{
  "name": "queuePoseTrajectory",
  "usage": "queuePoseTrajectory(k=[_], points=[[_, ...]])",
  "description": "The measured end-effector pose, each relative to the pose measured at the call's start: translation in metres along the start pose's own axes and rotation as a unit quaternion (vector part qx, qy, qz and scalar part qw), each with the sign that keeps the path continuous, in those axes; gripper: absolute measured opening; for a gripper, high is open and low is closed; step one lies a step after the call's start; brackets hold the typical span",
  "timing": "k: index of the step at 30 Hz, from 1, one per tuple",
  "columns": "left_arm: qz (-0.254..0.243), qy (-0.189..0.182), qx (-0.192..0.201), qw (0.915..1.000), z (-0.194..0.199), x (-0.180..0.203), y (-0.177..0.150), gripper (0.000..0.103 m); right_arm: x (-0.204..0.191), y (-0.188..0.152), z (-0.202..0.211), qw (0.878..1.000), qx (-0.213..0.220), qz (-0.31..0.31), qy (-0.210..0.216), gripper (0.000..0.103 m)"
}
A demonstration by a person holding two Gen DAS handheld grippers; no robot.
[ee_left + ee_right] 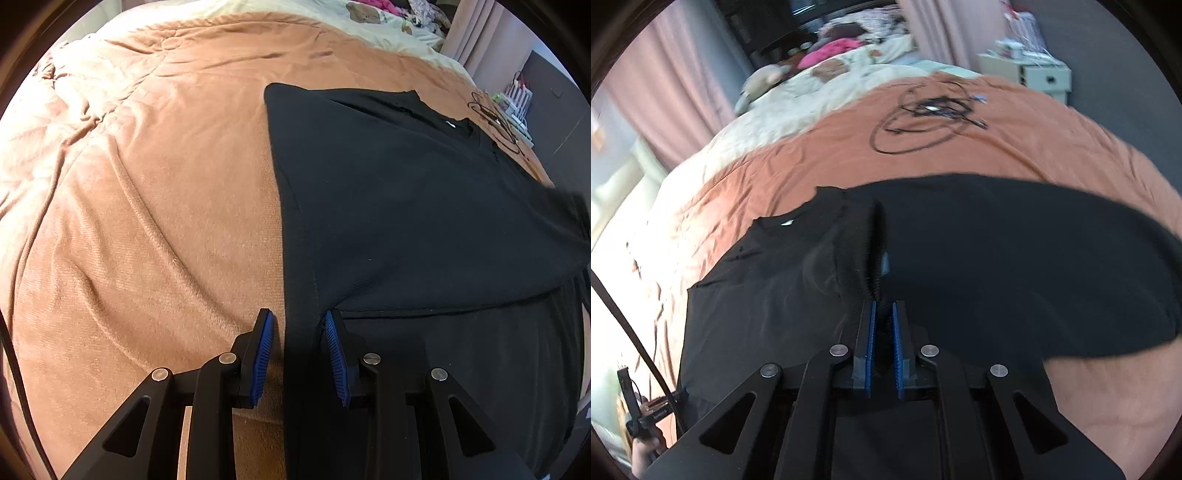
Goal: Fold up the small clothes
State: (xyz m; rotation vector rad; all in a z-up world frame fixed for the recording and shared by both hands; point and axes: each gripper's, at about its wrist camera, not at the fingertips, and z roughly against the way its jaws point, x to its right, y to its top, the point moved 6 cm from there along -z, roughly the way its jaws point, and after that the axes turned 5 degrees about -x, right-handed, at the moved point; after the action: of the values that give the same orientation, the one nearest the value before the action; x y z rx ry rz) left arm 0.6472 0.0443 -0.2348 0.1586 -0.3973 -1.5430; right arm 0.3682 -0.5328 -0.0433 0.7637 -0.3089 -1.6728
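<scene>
A black T-shirt (406,203) lies on the orange-brown blanket (147,184), its collar with a small white label toward the far right. My left gripper (298,314) points down at the shirt's near left edge. A strip of that edge runs between the blue pads (264,354), and a gap shows beside the left pad, so it is open. In the right wrist view, my right gripper (883,306) is shut on a bunched fold of the shirt (757,295). The held part hangs raised and blurred to the right, above the blanket (1071,147).
A tangle of black cables (923,114) lies on the blanket beyond the shirt. A cream quilt (798,96) with pink things covers the bed's far end. A small cabinet (1027,74) and curtains stand beside the bed. A hand (642,454) shows at the lower left.
</scene>
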Motion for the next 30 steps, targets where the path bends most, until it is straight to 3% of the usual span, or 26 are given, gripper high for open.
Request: queuePoseTrajectory(k=[5,9,12,14,15,16,20,21,22,24,30], points=[[0.000,0.005,-0.003,1.0000,0.000,0.001,0.001,0.032,0.020,-0.025,-0.006,0.999,-0.005,-0.029,-0.021,0.000],[-0.016,-0.002,-0.004,0.9999,0.006,0.007,-0.002,0.032,0.033,-0.033,-0.014,0.997,-0.036,-0.062,0.009,0.000],[-0.033,-0.009,-0.009,0.9994,0.006,0.013,-0.004,0.038,0.037,-0.033,-0.013,0.997,-0.042,-0.063,0.019,0.000],[-0.047,-0.001,-0.012,0.9988,0.004,0.016,-0.007,0.041,0.038,-0.033,-0.018,0.996,-0.051,-0.064,0.026,0.016],[-0.055,0.009,-0.014,0.9983,0.002,0.018,-0.008,0.042,0.040,-0.035,-0.021,0.996,-0.054,-0.065,0.028,0.037],[-0.059,0.014,-0.016,0.9980,-0.001,0.019,-0.009,0.042,0.039,-0.038,-0.024,0.996,-0.057,-0.066,0.032,0.050],[-0.039,0.030,-0.003,0.9988,-0.004,0.011,-0.003,0.041,0.038,-0.038,-0.043,0.994,-0.075,-0.055,0.060,0.050],[-0.026,0.038,0.003,0.9990,-0.004,0.005,0.000,0.037,0.039,-0.038,-0.050,0.994,-0.083,-0.051,0.058,0.042],[-0.012,0.039,0.006,0.9991,-0.003,-0.001,0.002,0.034,0.040,-0.038,-0.055,0.993,-0.091,-0.047,0.054,0.020],[0.008,0.027,0.006,0.9996,-0.003,-0.008,0.003,0.029,0.044,-0.038,-0.059,0.994,-0.099,-0.040,0.032,0.003],[0.014,0.045,0.017,0.9988,0.008,-0.008,0.000,0.029,0.066,-0.032,-0.039,0.996,-0.084,-0.037,-0.011,0.000]])
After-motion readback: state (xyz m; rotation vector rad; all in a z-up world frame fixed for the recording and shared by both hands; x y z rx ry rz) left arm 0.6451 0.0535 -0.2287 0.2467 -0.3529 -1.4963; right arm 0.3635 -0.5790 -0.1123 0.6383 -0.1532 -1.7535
